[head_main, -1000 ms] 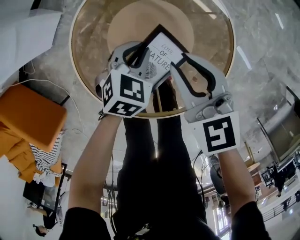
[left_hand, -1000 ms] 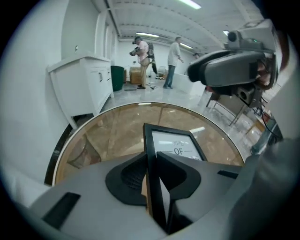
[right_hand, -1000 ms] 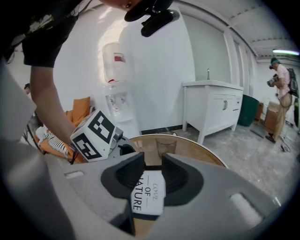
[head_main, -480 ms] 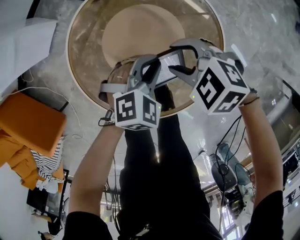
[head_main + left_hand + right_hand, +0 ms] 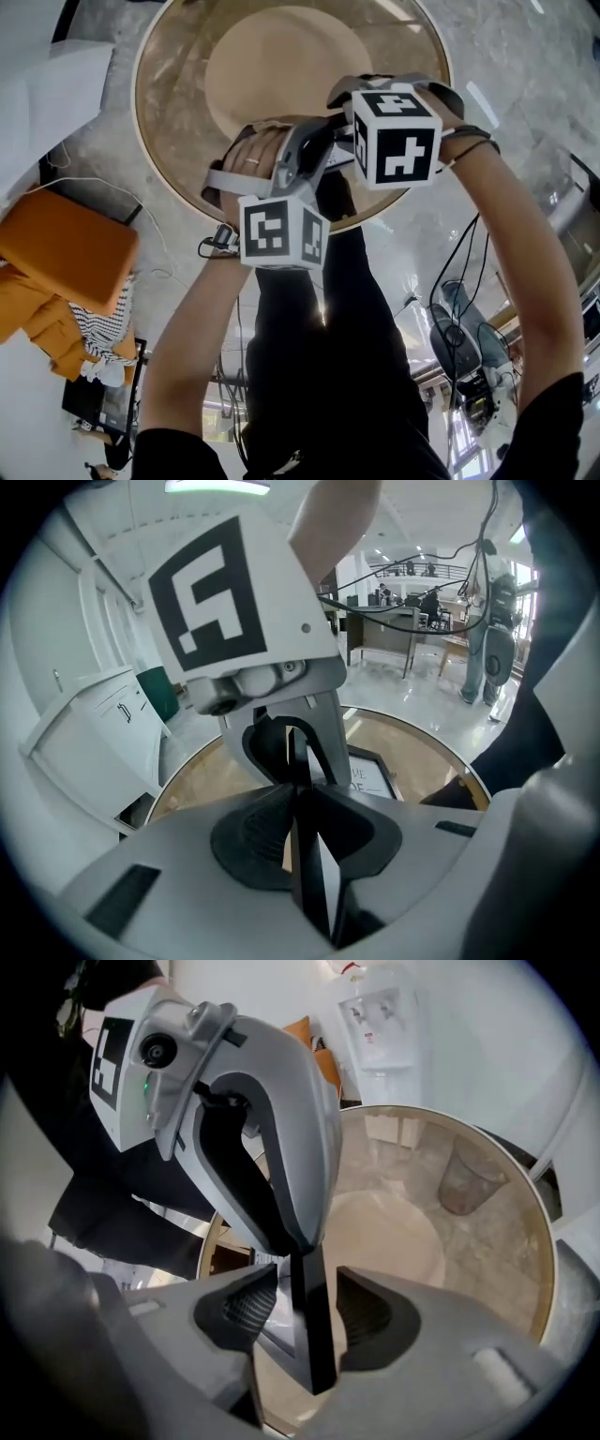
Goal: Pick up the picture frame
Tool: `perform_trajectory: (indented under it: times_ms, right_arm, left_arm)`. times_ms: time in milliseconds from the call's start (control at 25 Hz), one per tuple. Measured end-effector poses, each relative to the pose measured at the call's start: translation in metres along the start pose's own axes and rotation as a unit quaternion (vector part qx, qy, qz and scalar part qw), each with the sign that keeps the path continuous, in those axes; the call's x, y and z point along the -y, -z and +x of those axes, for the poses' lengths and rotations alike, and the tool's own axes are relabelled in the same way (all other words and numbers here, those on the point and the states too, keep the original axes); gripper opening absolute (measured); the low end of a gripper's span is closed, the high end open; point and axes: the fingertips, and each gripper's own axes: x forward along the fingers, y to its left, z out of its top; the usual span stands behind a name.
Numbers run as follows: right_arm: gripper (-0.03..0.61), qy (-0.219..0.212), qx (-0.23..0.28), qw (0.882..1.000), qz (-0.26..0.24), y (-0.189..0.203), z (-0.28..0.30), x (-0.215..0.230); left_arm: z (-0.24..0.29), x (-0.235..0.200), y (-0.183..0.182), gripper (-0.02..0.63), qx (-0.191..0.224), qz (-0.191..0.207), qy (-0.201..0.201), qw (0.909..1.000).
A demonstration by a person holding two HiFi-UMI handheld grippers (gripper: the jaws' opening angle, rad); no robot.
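Now left gripper (image 5: pixel 302 803): we see it clamped on the frame (image 5: pixel 373 772) edge.
Right gripper (image 5: pixel 307 1309): jaws just opening, wide; frame between them, unpressed.

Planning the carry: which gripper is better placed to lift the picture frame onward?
Left. The left gripper is clamped on the picture frame; the right gripper has just been opening its jaws, now apart around its edge.

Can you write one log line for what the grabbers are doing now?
left gripper: clamped on picture frame edge | right gripper: jaws just been opening, frame edge between them, pads off
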Motion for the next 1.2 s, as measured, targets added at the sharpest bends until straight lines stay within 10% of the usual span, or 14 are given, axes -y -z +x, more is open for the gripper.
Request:
perform_trajectory:
  times_ms: [440,920,1200]
  right_arm:
    - [0.034,-0.064,0.043,0.99,0.12,-0.007,-0.002,-0.028]
    - [0.021,0.007,0.11,0.969,0.221,-0.019,-0.031,-0.06]
    - [0.014,0.052,0.147,0.954,0.255,-0.03,-0.069,-0.073]
  left_arm:
    - [-0.022,0.011,-0.011,0.086,0.034,-0.04,0.004,0.9986]
    - [-0.098,0.016,-0.005,0.028,0.005,-0.185,-0.055,0.9811]
    - [-0.135,0.028,-0.006,0.026,-0.002,-0.207,-0.076,0.9754]
